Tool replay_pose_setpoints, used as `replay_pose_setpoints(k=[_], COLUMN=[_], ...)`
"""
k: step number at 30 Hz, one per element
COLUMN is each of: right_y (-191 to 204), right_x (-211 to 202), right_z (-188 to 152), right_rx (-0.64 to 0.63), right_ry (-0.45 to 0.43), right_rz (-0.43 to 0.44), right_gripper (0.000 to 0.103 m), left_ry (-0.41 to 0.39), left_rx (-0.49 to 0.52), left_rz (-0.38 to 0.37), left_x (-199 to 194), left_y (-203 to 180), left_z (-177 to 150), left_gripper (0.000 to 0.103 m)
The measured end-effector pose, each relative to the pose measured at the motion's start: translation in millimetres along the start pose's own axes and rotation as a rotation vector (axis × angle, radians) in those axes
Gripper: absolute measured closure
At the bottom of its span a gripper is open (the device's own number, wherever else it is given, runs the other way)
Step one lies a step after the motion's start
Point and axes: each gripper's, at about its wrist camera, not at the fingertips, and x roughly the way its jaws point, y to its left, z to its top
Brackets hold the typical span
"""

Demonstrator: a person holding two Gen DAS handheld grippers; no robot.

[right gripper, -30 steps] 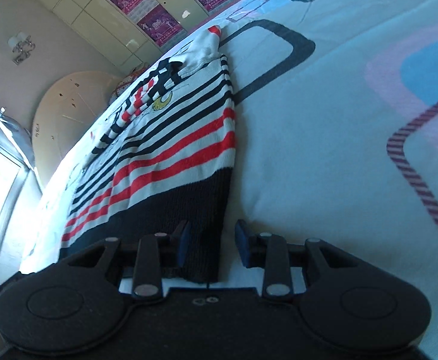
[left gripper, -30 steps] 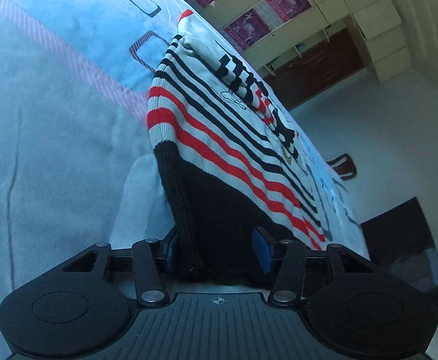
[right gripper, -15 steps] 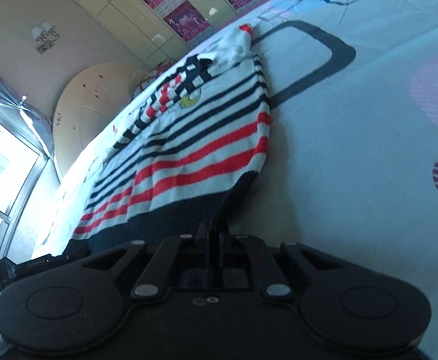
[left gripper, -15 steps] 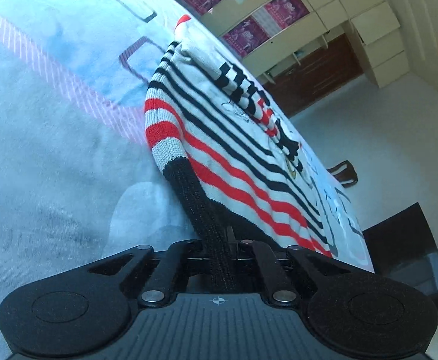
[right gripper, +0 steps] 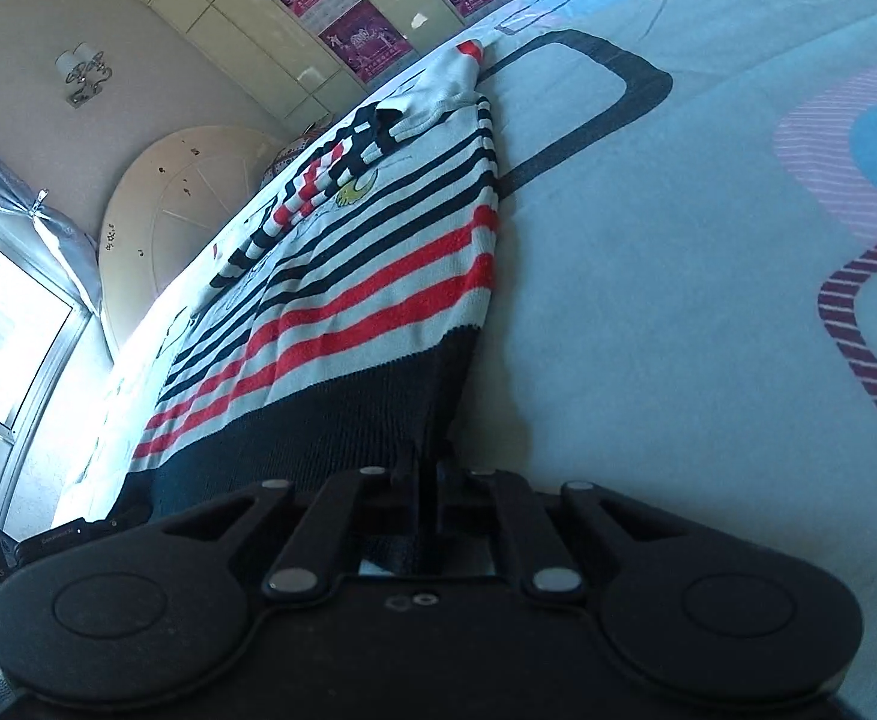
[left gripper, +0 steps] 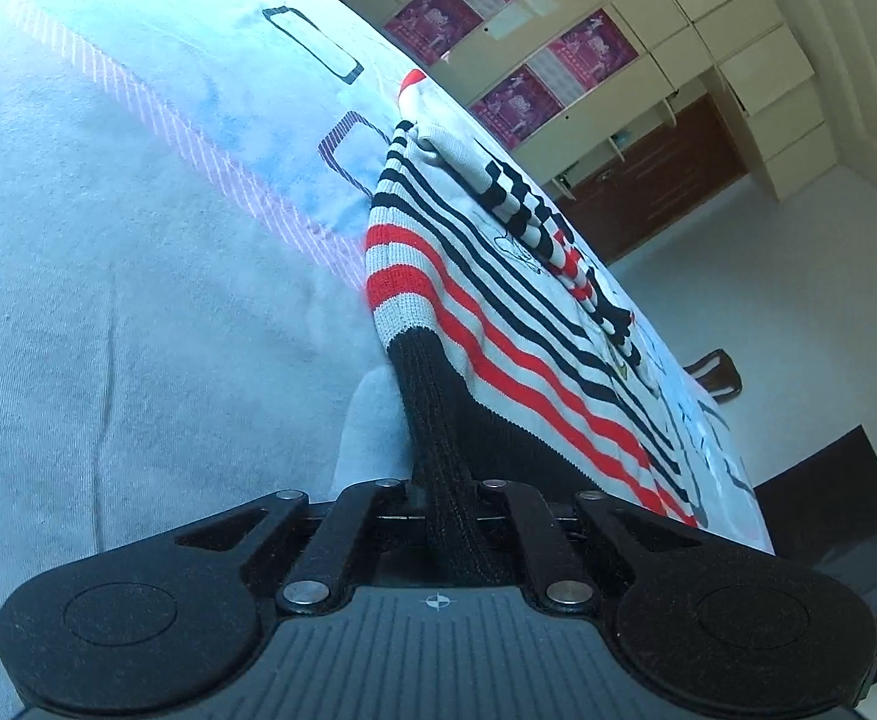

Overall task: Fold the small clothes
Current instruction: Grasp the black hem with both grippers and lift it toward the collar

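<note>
A small knitted sweater (left gripper: 498, 312) with red, black and white stripes and a black hem lies on a bed. My left gripper (left gripper: 441, 492) is shut on the black hem at one bottom corner and lifts it off the sheet. The sweater also shows in the right wrist view (right gripper: 378, 276), where my right gripper (right gripper: 429, 468) is shut on the black hem at the other bottom corner. A folded striped sleeve (right gripper: 318, 180) lies across the chest. The fingertips are hidden by the fabric.
The bed sheet (left gripper: 108, 270) is pale blue with pink and dark outlined shapes and reaches far to the side in both views (right gripper: 708, 240). Cabinets with purple posters (left gripper: 534, 60) stand beyond the bed. A round white headboard (right gripper: 186, 192) and a bright window (right gripper: 0, 348) are at the left.
Both grippers went from open around the black hem to shut on it. The hem corners have risen slightly off the sheet.
</note>
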Motion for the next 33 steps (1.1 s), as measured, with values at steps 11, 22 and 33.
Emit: replay_pose_setpoints(k=[11, 22, 33], right_y=[48, 91, 120], right_x=[-33, -34, 38], right_z=[28, 112, 222], right_rx=[-0.199, -0.304, -0.346], right_ry=[-0.159, -0.335, -0.384], right_rz=[-0.005, -0.007, -0.043], right_gripper=[0.097, 0.097, 0.097], left_ry=[-0.156, -0.273, -0.268], left_rx=[0.088, 0.081, 0.109], left_rz=[-0.028, -0.146, -0.171], left_x=[-29, -18, 81], left_y=[-54, -99, -122], left_z=[27, 103, 213], left_gripper=[0.100, 0.100, 0.100])
